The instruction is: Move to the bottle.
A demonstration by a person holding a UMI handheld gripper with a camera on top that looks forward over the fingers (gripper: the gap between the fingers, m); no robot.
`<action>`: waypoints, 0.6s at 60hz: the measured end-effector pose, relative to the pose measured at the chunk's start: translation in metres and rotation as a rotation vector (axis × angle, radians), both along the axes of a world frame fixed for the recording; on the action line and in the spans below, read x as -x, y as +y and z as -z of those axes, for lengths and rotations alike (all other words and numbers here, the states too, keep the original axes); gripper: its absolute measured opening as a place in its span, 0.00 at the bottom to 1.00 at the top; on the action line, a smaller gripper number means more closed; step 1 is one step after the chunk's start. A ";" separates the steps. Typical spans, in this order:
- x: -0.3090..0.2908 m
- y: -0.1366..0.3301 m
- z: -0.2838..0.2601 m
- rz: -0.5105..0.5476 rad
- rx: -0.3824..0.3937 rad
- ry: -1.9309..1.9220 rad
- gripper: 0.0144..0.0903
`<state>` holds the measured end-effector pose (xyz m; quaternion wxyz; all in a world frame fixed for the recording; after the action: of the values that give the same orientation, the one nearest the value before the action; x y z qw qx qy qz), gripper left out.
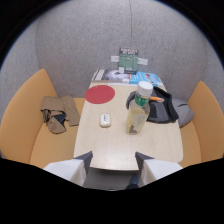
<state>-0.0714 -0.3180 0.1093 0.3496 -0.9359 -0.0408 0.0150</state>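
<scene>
The gripper (113, 161) hovers at the near edge of the tabletop (125, 145), jaws wide open and empty; the bottle (138, 108) stands upright well ahead, so the approach remains.

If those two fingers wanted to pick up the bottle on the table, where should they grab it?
Probably the mid-body, below the green label. The bottle stands upright beyond the open gripper, slightly right, with bare table between. Coming straight in from the near side looks best; the body seems narrow enough to fit.
</scene>
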 end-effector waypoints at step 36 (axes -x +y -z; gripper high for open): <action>-0.071 0.014 0.032 0.027 -0.016 -0.066 0.96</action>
<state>-0.0003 -0.3037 0.0771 0.3557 -0.9335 -0.0398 -0.0206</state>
